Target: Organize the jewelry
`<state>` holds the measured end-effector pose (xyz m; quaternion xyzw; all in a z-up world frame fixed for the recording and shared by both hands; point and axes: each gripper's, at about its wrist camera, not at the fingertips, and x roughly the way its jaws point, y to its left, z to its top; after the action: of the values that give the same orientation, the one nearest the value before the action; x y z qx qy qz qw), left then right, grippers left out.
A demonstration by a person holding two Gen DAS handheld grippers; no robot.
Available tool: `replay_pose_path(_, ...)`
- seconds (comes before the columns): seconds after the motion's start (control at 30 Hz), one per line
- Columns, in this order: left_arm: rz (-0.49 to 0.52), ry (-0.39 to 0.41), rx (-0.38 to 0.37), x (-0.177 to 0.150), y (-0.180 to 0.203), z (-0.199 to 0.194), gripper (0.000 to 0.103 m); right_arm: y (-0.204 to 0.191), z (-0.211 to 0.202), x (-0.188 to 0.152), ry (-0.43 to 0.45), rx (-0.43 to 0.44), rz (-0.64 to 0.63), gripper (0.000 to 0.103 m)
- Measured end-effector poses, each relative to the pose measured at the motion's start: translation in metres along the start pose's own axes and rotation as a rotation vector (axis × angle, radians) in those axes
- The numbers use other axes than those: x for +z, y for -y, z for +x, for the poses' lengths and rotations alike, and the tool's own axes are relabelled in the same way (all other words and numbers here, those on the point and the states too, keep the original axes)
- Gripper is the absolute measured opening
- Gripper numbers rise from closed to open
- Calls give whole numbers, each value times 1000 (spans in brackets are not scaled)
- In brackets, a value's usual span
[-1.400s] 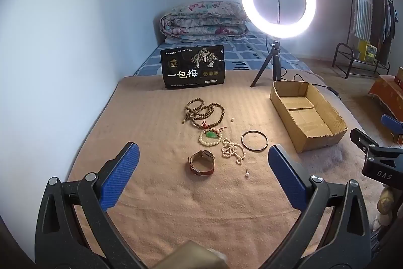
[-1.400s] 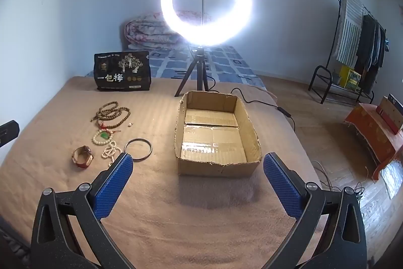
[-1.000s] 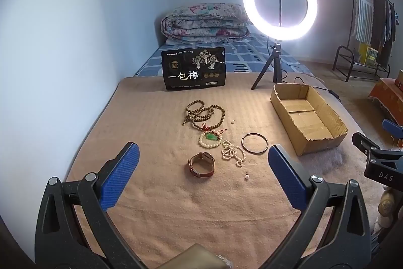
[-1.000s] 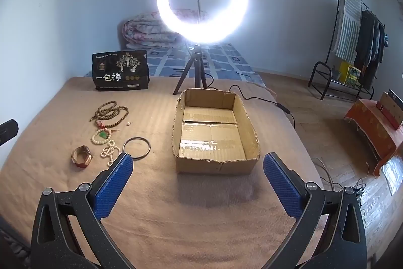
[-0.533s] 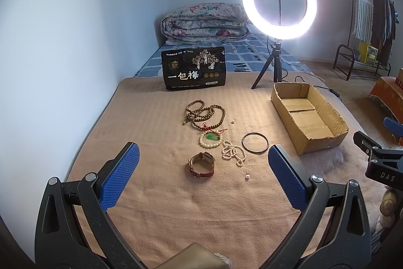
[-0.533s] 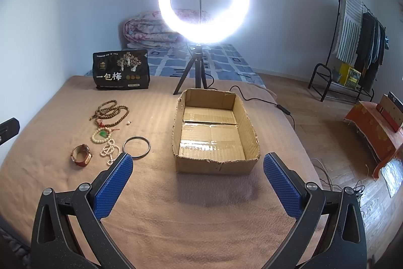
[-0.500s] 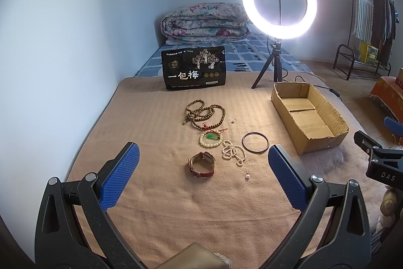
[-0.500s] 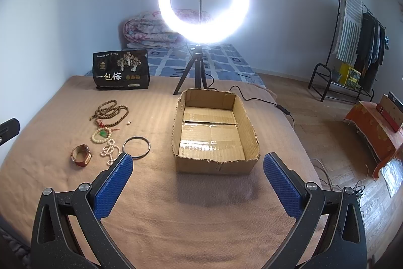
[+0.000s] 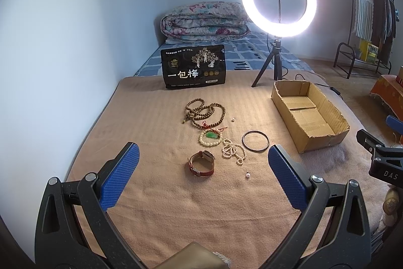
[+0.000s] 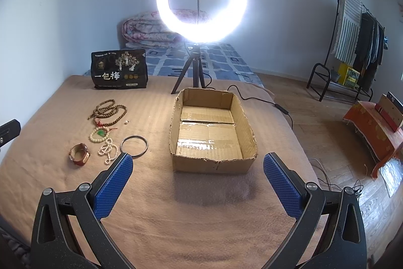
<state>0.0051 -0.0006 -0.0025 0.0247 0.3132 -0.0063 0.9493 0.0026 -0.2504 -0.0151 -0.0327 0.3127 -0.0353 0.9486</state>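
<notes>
Tan blanket covers the bed, where the jewelry lies in a loose cluster left of the empty cardboard box — both the left tongs and right tongs hang spread wide, holding nothing. By my judgement the wooden bead strand and pearl strand are light, limp and slippery, best pinched at a bunched loop, while the watch and thin black bangle are stiff enough to grip by strap or rim. Behind them a black pouch reads "一包梅" — "DAS" shows on the other tool.
</notes>
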Motion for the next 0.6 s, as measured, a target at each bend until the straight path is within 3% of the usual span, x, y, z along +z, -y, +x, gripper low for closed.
replay_pose_path(0.6,0,-8,-2,0,0,1,103,-1,0,0,-1,-11,-1,102)
